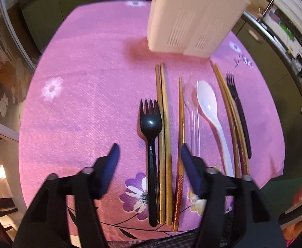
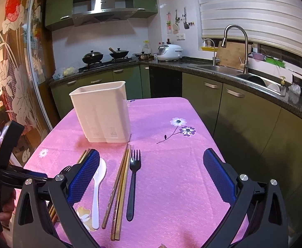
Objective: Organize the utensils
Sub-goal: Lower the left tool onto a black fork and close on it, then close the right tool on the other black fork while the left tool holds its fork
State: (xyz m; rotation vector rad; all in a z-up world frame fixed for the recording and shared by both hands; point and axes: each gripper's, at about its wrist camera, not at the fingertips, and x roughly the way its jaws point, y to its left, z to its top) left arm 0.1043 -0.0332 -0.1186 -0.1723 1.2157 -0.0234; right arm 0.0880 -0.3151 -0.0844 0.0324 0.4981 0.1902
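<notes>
My left gripper [image 1: 149, 155] points steeply down over the pink flowered tablecloth [image 1: 84, 95]; its blue pads [image 1: 111, 165] stand apart with nothing pressed between them, though the handle of a black fork [image 1: 151, 136] and a pair of plain wooden chopsticks [image 1: 164, 124] run through the gap below, lying on the cloth; a single red-patterned chopstick [image 1: 180, 128] passes just beside my right-hand pad. My right gripper [image 2: 151, 177] is held lower-angled over the near edge of the table, its fingers [image 2: 83, 177] spread wide and empty; between them on the cloth I see a second black fork [image 2: 132, 177] and another pair of chopsticks [image 2: 119, 190], lying side by side and touching or nearly so. To the left of those lies a white spoon [image 2: 98, 188], bowl away from me; beside it, in the left view, a clear plastic spoon [image 1: 192, 111] that is hard to make out against the cloth. All the utensils lie in a rough row, lengthwise, handles toward me. Beyond their tips stands the white utensil holder [image 2: 101, 111], upright on the cloth, slotted near its base; I cannot see inside it. Farther back run green cabinets [image 2: 244, 111], a sink with a tall tap [image 2: 236, 41], and a stove with two black pans [image 2: 105, 56].
</notes>
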